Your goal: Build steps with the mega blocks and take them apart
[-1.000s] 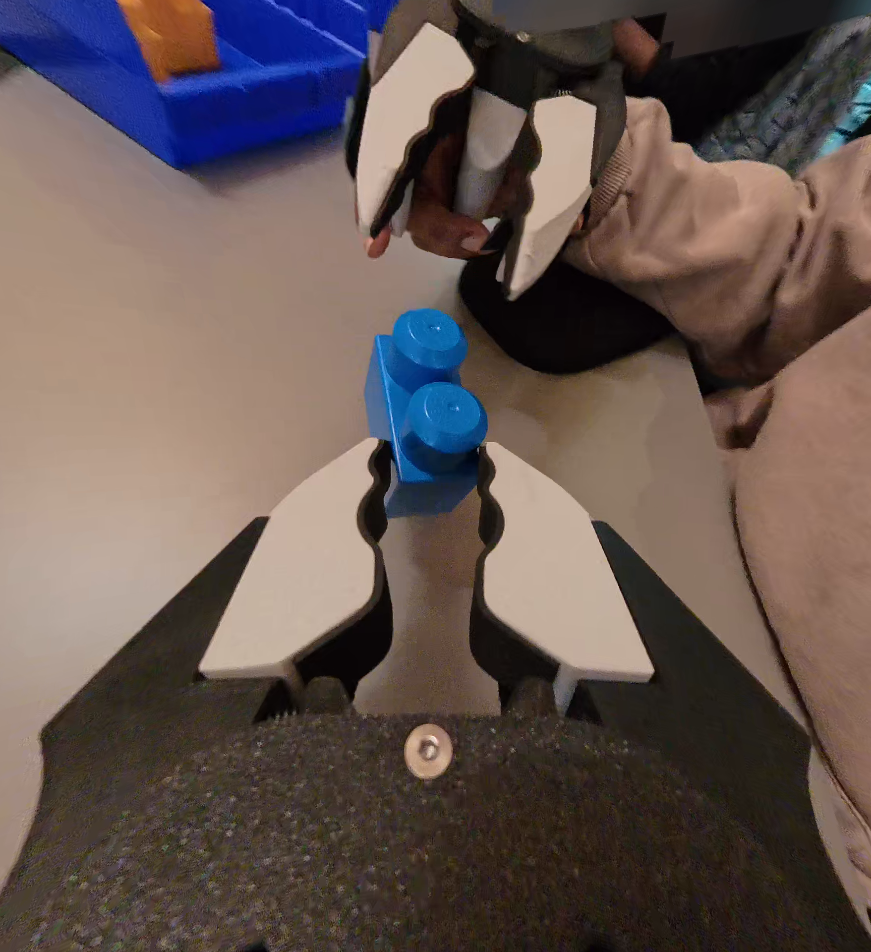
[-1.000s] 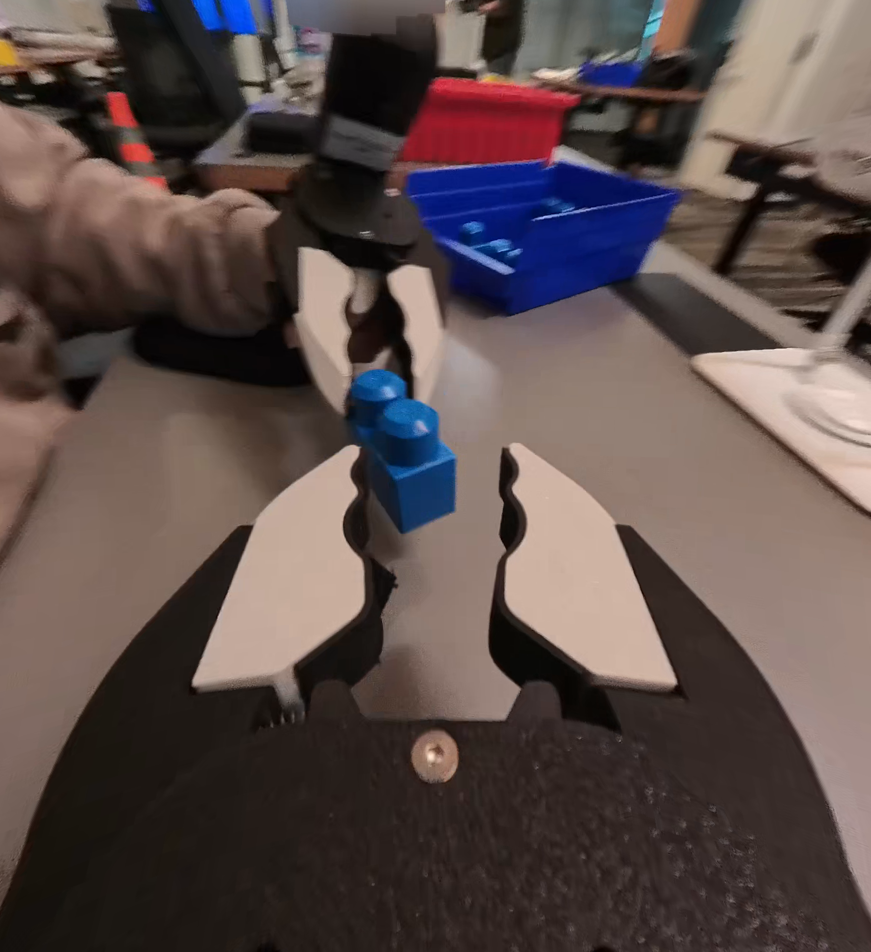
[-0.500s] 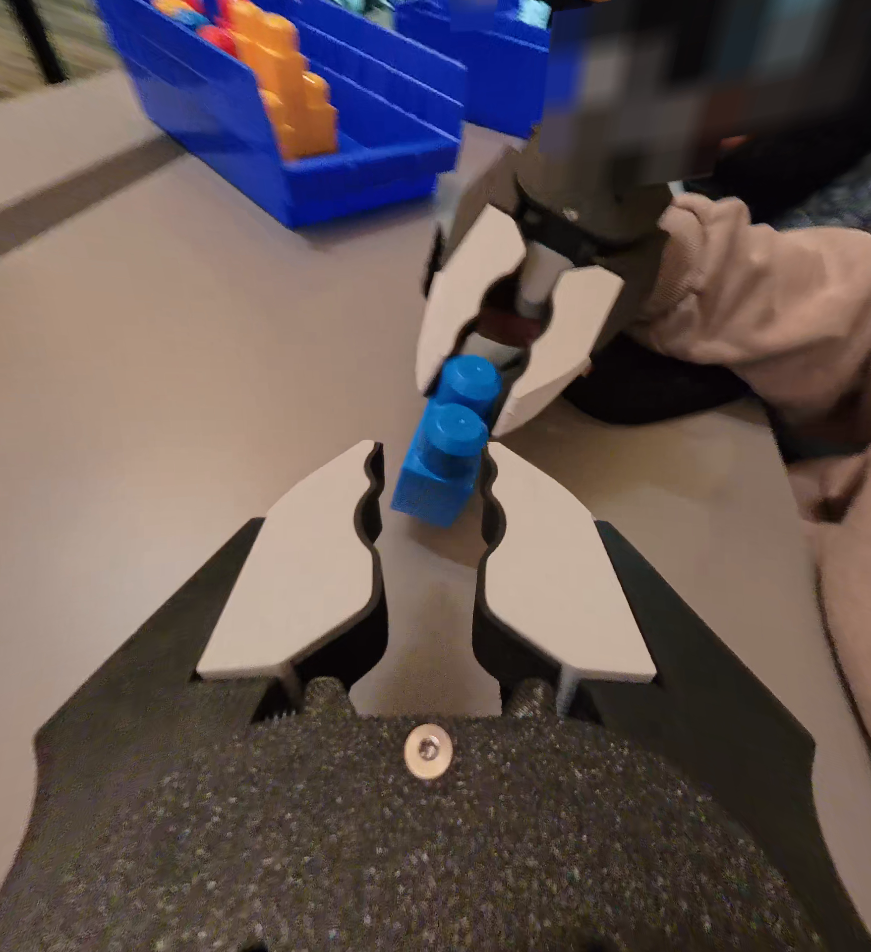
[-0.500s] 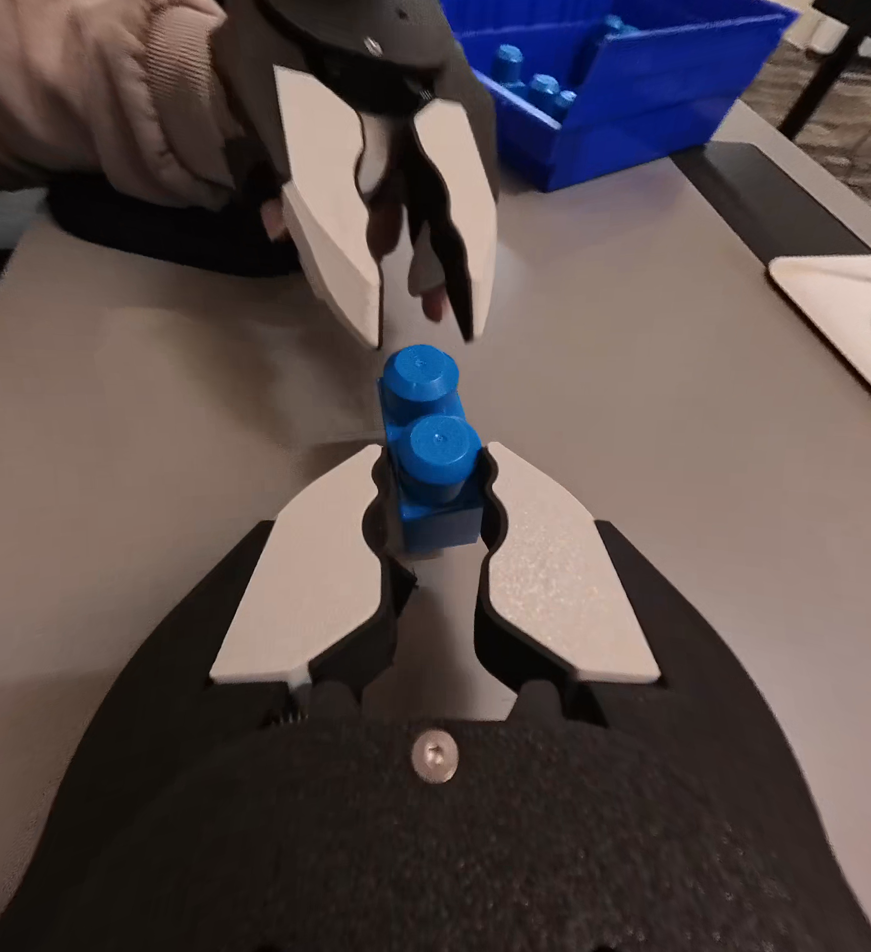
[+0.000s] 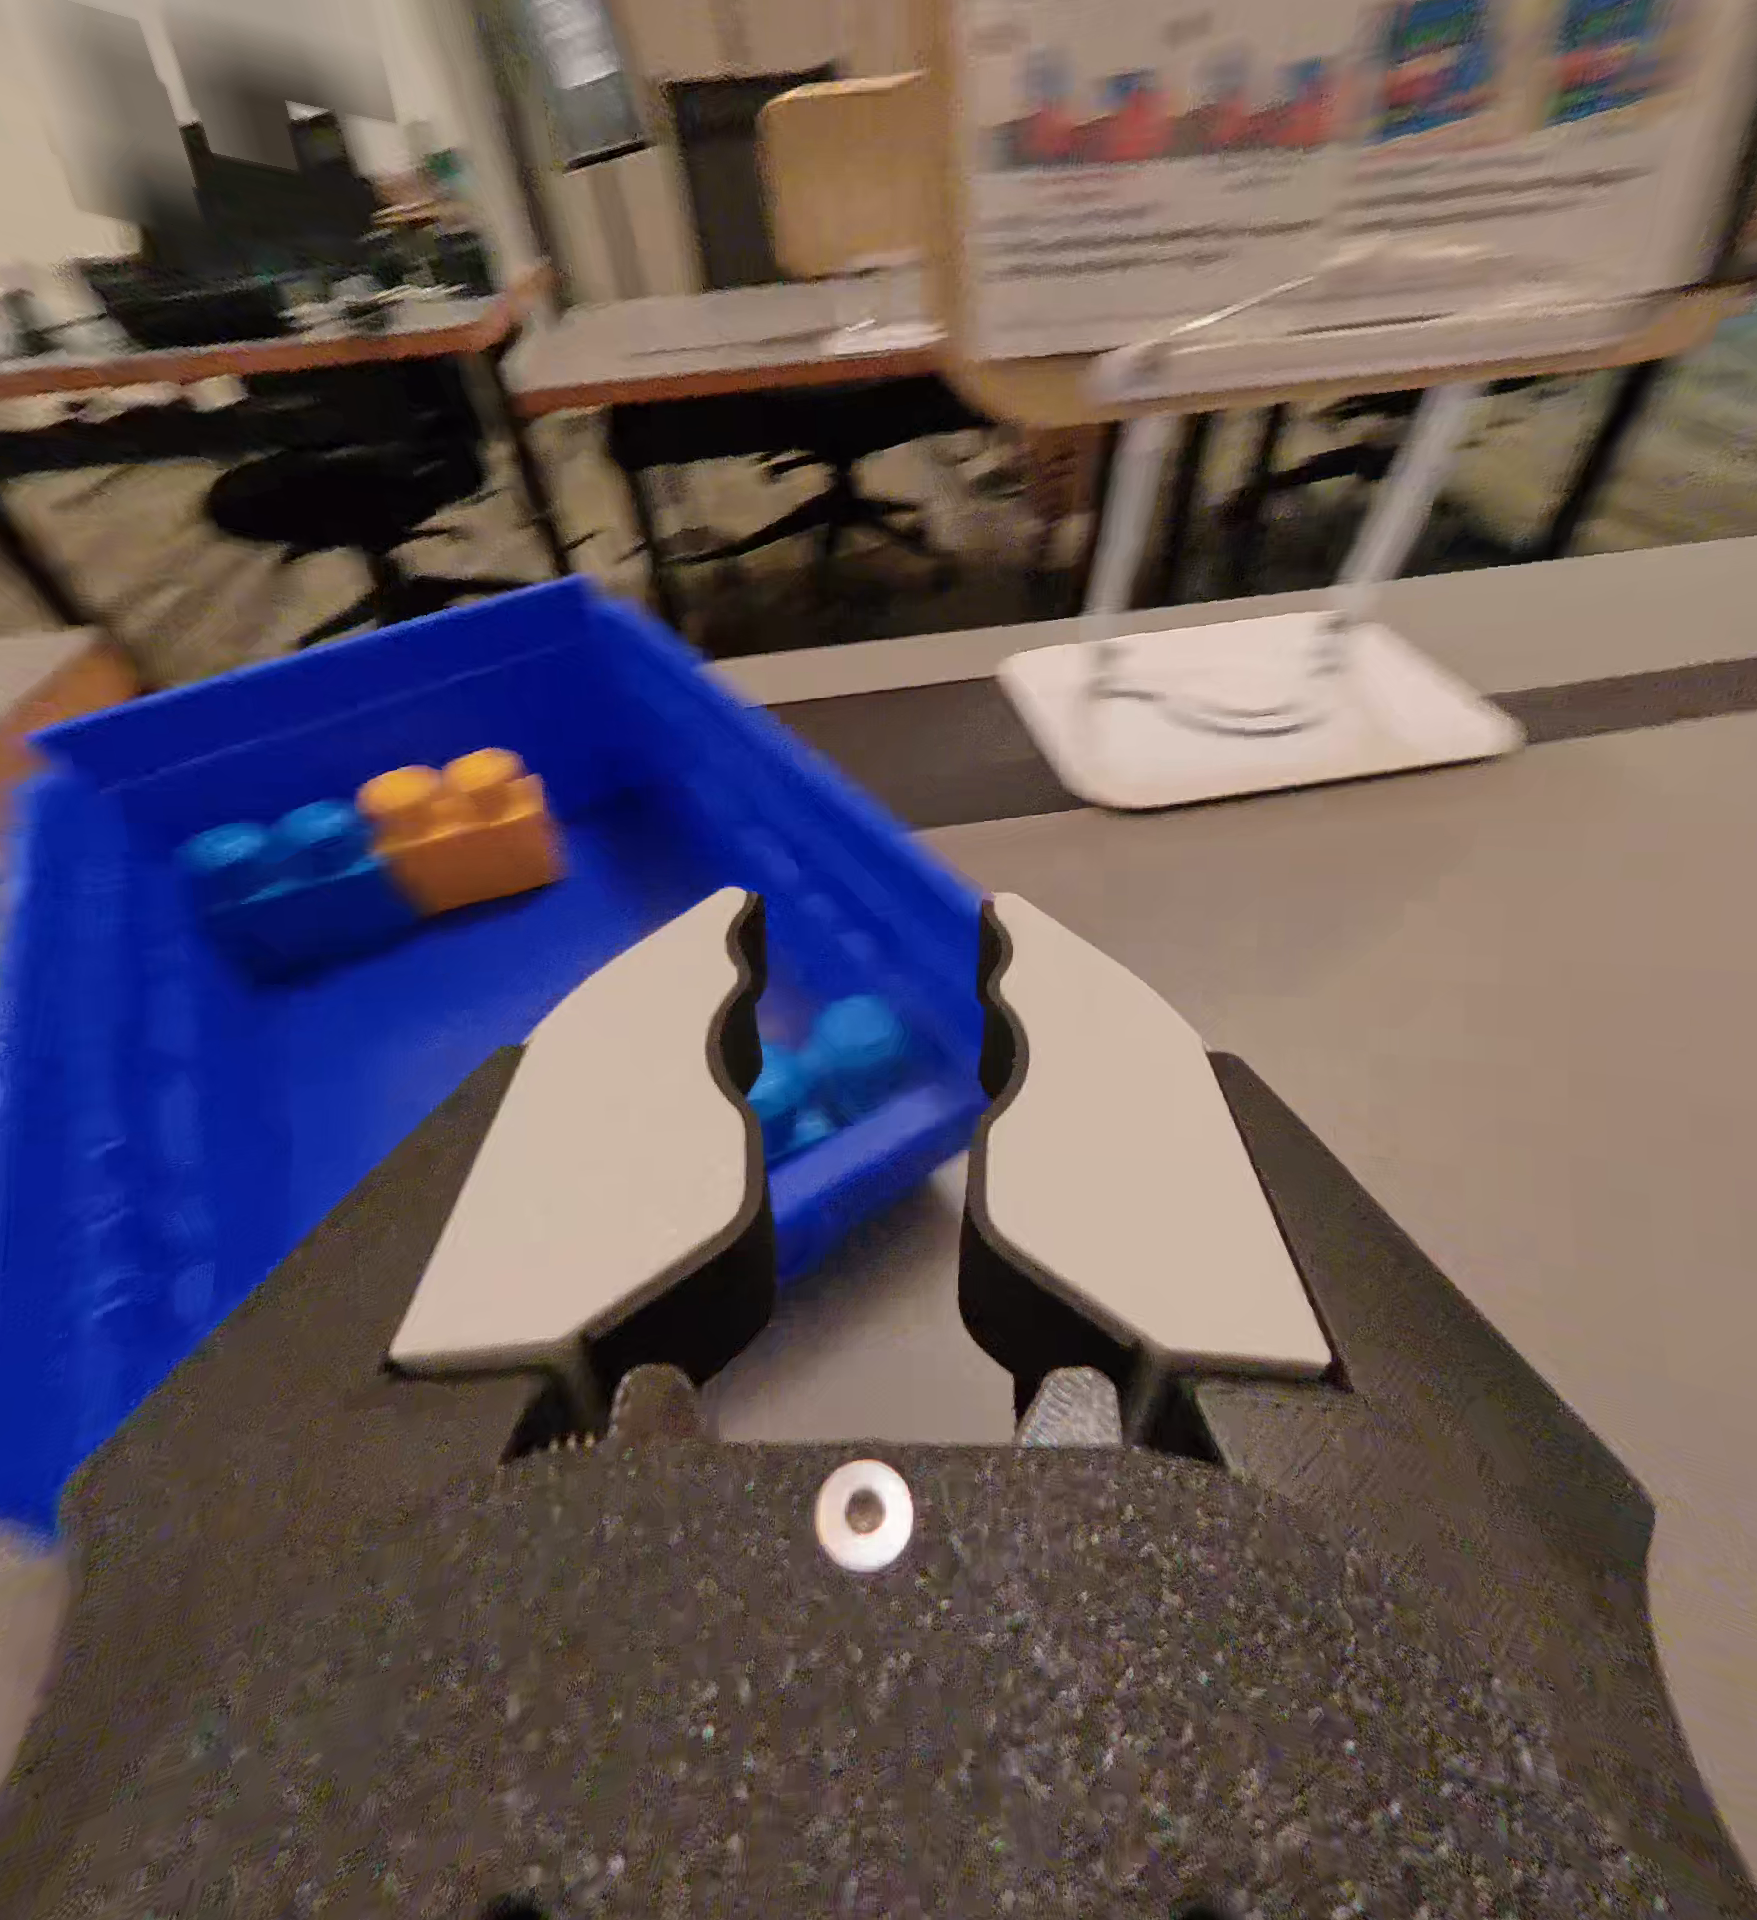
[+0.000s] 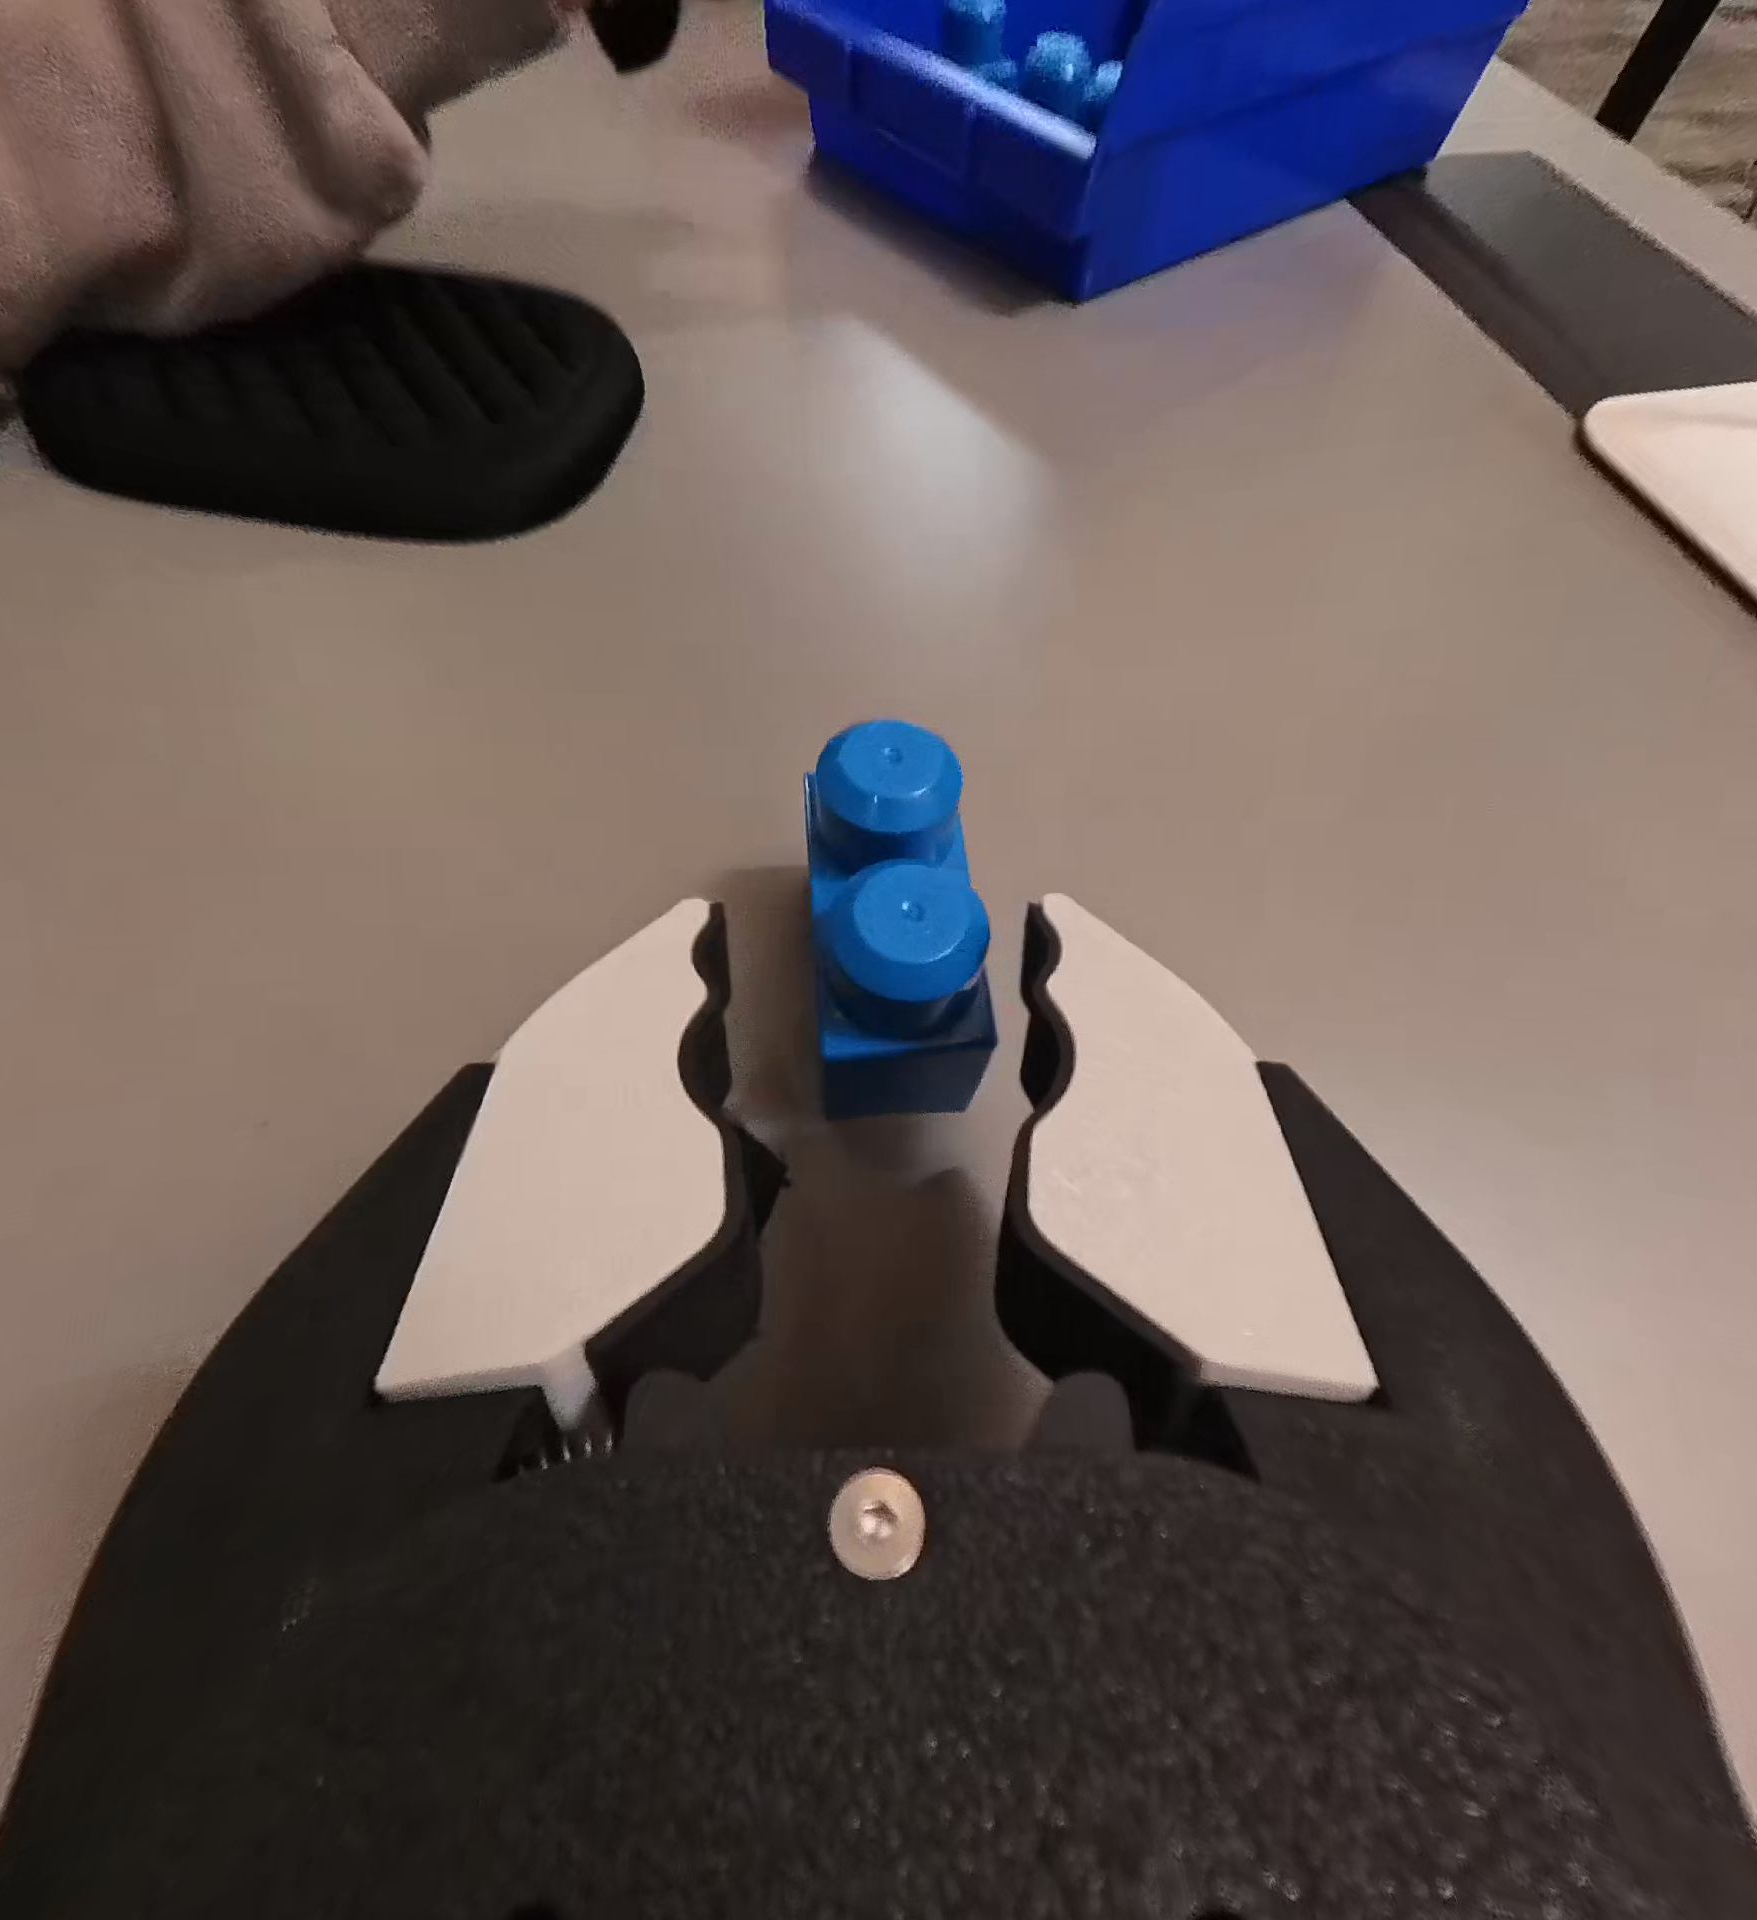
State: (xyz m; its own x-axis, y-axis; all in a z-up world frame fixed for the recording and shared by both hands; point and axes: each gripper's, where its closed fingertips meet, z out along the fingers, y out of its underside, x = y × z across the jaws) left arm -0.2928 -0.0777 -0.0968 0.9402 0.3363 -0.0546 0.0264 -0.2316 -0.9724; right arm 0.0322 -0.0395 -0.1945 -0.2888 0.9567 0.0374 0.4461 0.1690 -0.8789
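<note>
One blue block (image 6: 895, 935) (two studs) sits between parted right tongs (image 6: 874, 925); left tongs (image 5: 863, 914) parted, empty.

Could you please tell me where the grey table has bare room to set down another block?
In the right wrist view, the grey table is bare between the two-stud blue block, the ribbed black pad and the blue plastic bin. The white stand base crowds the right edge, and the open right hand-held gripper flanks the block.
</note>
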